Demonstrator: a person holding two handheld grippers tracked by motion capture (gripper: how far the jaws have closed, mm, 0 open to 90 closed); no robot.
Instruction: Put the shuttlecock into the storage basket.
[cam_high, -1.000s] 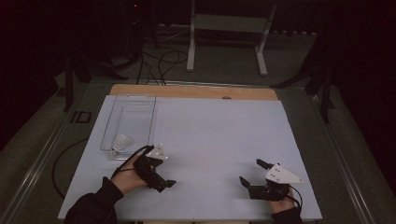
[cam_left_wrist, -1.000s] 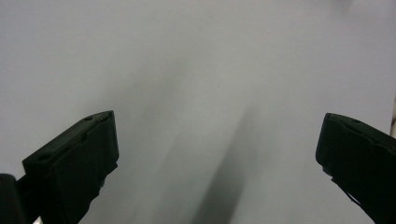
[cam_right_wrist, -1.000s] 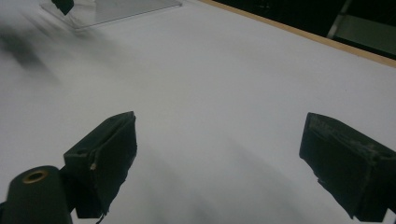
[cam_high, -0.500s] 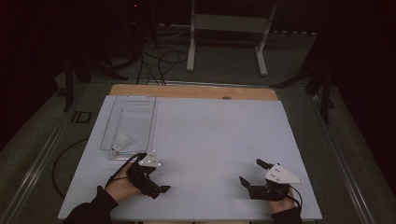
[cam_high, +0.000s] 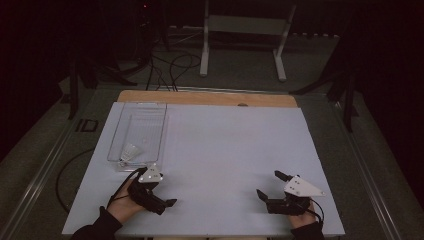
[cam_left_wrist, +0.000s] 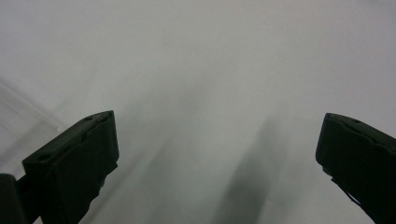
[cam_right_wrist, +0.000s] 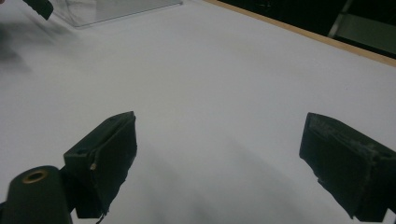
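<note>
Both grippers rest empty with jaws spread on the white surface (cam_high: 225, 150), left gripper (cam_high: 159, 199) at 7 o'clock just below the clear tray (cam_high: 162, 125) holding a shuttlecock (cam_high: 129, 151), right gripper (cam_high: 270, 190) at 5 o'clock.

No readable text, labels, brands, numbers or signs, white table surface (cam_high: 225, 150) blank, clear tray (cam_high: 150, 125) near its left edge unmarked, grey gripper plates bare of lettering
</note>
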